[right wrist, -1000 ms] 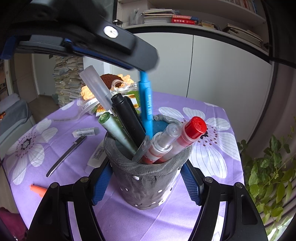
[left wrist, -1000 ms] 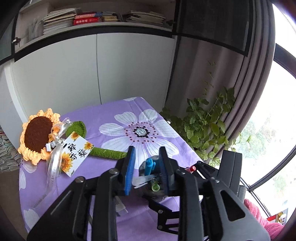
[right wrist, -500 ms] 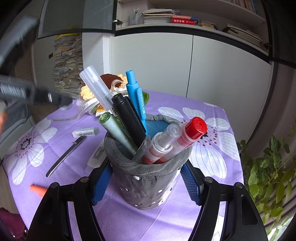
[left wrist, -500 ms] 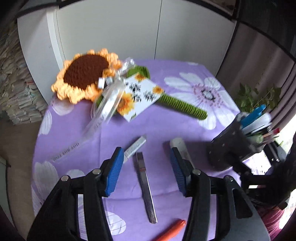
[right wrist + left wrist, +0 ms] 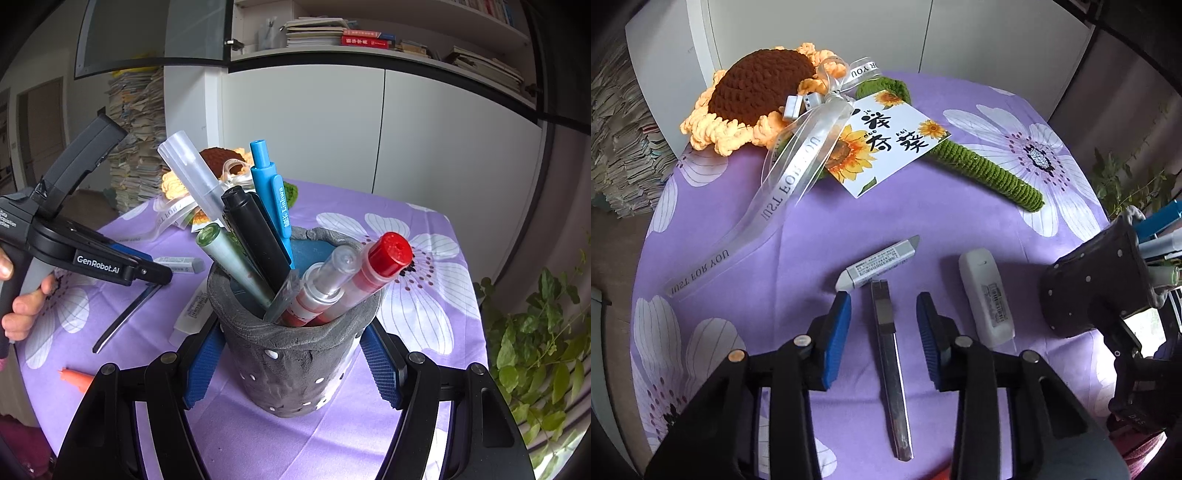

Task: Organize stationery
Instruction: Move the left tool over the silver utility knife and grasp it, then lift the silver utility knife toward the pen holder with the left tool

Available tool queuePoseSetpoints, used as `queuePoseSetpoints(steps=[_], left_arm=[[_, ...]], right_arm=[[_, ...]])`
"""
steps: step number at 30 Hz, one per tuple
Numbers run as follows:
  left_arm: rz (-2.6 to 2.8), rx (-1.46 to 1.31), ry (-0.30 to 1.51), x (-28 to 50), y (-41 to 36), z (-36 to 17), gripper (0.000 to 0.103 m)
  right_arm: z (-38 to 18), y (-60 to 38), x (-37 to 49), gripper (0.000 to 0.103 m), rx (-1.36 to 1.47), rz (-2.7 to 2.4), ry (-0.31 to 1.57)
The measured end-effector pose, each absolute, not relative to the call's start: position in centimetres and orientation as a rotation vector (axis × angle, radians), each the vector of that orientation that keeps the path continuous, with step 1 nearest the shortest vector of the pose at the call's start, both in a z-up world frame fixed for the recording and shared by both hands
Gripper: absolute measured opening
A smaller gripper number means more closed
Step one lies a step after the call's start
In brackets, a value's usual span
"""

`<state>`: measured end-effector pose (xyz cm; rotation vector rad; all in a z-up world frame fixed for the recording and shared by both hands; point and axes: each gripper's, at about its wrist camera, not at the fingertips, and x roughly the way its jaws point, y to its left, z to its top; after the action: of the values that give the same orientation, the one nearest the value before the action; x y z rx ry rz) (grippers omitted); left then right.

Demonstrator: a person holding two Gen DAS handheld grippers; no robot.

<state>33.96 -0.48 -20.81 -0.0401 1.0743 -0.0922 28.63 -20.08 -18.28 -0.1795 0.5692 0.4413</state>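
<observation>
My right gripper point(image 5: 291, 358) is shut on a grey pen holder point(image 5: 295, 365) that stands on the purple cloth. It holds several pens, among them a blue pen point(image 5: 271, 199), a black marker point(image 5: 255, 229) and a red-capped marker point(image 5: 384, 258). My left gripper point(image 5: 882, 299) points steeply down over a grey utility knife point(image 5: 890, 362) that lies between its blue pads. Its jaws are closing, and the pads stand apart from the knife. An eraser point(image 5: 877, 264) lies just beyond the fingertips. A white correction-tape case point(image 5: 986, 295) lies between the knife and the holder point(image 5: 1097, 284).
A crocheted sunflower point(image 5: 757, 85) with a ribbon and a printed card point(image 5: 886, 144) fills the far side of the table. An orange item point(image 5: 75, 378) lies near the front left edge. A leafy plant point(image 5: 535, 332) stands off the right side. White cabinets stand behind.
My left gripper left the blue pen in the holder, swung left and down over the table, and now straddles the knife with narrower jaws. The right gripper and holder stayed still.
</observation>
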Motion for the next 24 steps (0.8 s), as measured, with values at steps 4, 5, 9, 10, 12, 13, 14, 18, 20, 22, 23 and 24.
queuePoseSetpoints(steps=[4, 5, 9, 10, 12, 13, 14, 18, 20, 22, 23, 24], left_arm=[[-0.101, -0.013, 1.085, 33.5, -0.9, -21.0, 0.034], [-0.099, -0.012, 1.092, 33.7, -1.0, -21.3, 0.034], [-0.075, -0.009, 1.114, 34.9, -1.2, -22.1, 0.033], [-0.072, -0.014, 1.123, 35.2, -1.2, -22.3, 0.03], [-0.068, -0.01, 1.123, 35.5, -1.3, -22.4, 0.028], [-0.064, -0.006, 1.126, 35.7, -1.3, -22.5, 0.024], [-0.058, -0.007, 1.122, 35.8, -1.2, -22.4, 0.014], [-0.086, -0.044, 1.109, 35.6, -1.1, -22.0, 0.009], [-0.09, -0.04, 1.075, 35.2, -1.2, -21.0, 0.009], [-0.103, -0.051, 1.044, 34.5, -1.0, -19.6, 0.009], [-0.112, -0.055, 1.025, 34.1, -1.1, -18.8, 0.009], [-0.121, -0.057, 1.005, 33.8, -1.2, -18.1, 0.009]], right_arm=[[-18.3, -20.1, 28.6, 0.072, -0.18, 0.441, 0.569], [-18.3, -20.1, 28.6, 0.072, -0.181, 0.44, 0.569], [-18.3, -20.1, 28.6, 0.072, -0.183, 0.436, 0.567], [-18.3, -20.1, 28.6, 0.072, -0.184, 0.435, 0.567], [-18.3, -20.0, 28.6, 0.072, -0.184, 0.435, 0.567], [-18.3, -20.1, 28.6, 0.072, -0.183, 0.436, 0.567], [-18.3, -20.0, 28.6, 0.072, -0.183, 0.436, 0.568], [-18.3, -20.0, 28.6, 0.072, -0.179, 0.439, 0.569], [-18.3, -20.0, 28.5, 0.072, -0.179, 0.439, 0.569], [-18.3, -20.0, 28.5, 0.072, -0.179, 0.439, 0.57], [-18.3, -20.0, 28.5, 0.072, -0.179, 0.439, 0.57], [-18.3, -20.0, 28.5, 0.072, -0.179, 0.438, 0.569]])
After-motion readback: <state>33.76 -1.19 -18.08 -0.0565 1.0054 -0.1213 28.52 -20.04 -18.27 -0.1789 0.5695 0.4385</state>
